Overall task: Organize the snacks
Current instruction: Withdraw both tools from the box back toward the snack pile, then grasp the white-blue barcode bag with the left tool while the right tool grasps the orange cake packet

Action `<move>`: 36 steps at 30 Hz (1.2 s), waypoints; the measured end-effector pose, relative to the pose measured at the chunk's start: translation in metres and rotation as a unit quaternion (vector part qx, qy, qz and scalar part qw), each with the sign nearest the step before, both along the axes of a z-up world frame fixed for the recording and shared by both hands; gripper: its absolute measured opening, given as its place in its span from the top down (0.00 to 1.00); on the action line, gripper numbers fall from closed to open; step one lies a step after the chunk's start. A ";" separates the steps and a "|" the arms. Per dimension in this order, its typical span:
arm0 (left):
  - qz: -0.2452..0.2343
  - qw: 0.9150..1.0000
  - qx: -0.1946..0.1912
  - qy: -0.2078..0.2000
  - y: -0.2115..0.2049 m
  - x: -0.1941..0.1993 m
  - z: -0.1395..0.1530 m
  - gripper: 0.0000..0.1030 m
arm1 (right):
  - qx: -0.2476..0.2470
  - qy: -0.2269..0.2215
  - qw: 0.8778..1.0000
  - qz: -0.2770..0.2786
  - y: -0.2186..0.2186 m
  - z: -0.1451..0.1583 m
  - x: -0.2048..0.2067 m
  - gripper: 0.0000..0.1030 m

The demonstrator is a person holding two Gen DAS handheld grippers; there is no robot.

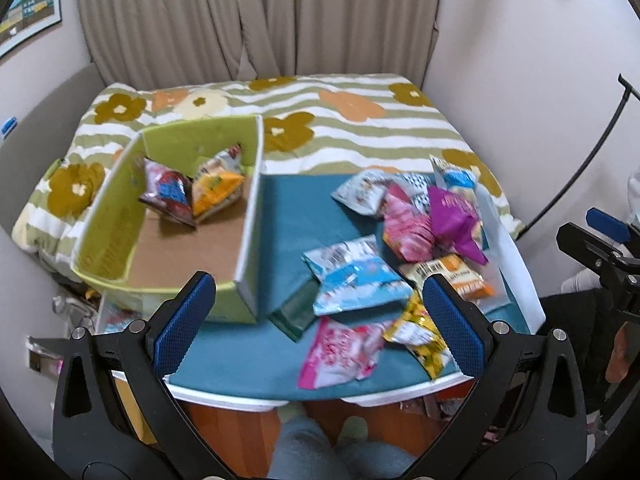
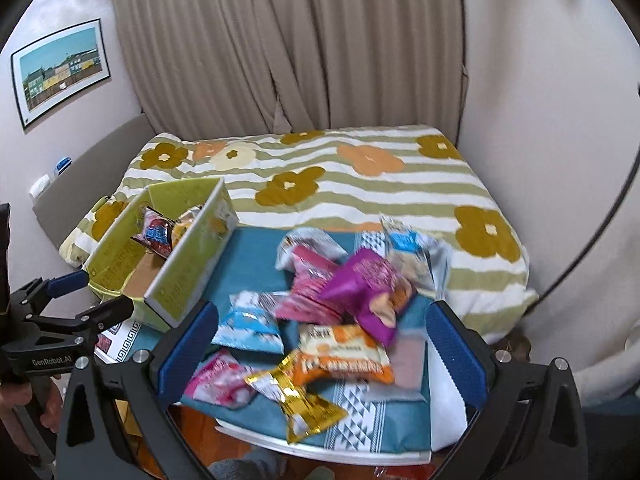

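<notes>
From where I stand, both claws hang open and empty over the little tabletop [image 1: 240, 372] with its teal cloth, pushed up against the flowered bed [image 2: 360, 184]. The left claw [image 1: 320, 320] has its blue pads spread wide, above the near corner of the green box [image 1: 116, 232] and the closest packets; the right claw [image 2: 322, 344] is just as wide, poised over the heap of snacks [image 2: 340, 300]. Two packets already lie in the far end of the box, a dark red-and-blue one [image 1: 170, 194] and an orange one [image 1: 218, 190] leaning against it, so I'd judge the sorting begun but barely: the bulk is still loose on the cloth. This looks like the pause between one drop and the next pick. The orange packet [image 2: 344, 356] sits almost squarely between the right claw's pads, with the gold packet [image 2: 300, 396] just under its near edge and a purple bag [image 2: 360, 284] behind. I'd say the next move wants a clean drop onto one packet only, nipping an edge so its neighbours don't come along, then a carry left over the box wall.
</notes>
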State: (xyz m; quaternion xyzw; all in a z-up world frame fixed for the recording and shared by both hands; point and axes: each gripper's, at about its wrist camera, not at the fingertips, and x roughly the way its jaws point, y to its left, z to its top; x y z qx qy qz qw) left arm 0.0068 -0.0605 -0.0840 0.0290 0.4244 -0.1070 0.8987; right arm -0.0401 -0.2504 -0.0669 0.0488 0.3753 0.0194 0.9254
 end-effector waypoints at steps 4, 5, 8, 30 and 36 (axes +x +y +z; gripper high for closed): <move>-0.009 1.000 0.003 0.017 -0.013 0.004 -0.014 0.00 | 0.014 0.014 1.000 -0.009 -0.011 -0.015 -0.004 0.00; -0.010 1.000 0.003 0.019 -0.012 0.006 -0.016 0.00 | 0.018 0.017 1.000 -0.011 -0.013 -0.019 -0.004 0.00; -0.011 0.999 -0.002 0.031 -0.019 0.018 -0.027 0.00 | 0.027 0.028 0.999 -0.016 -0.018 -0.031 -0.003 0.00; -0.033 0.987 0.018 0.157 -0.072 0.133 -0.166 0.06 | 0.048 0.127 0.990 -0.028 -0.021 -0.144 0.066 0.00; -0.044 0.982 0.023 0.180 -0.073 0.138 -0.184 0.14 | 0.046 0.148 0.988 -0.021 -0.019 -0.161 0.079 0.00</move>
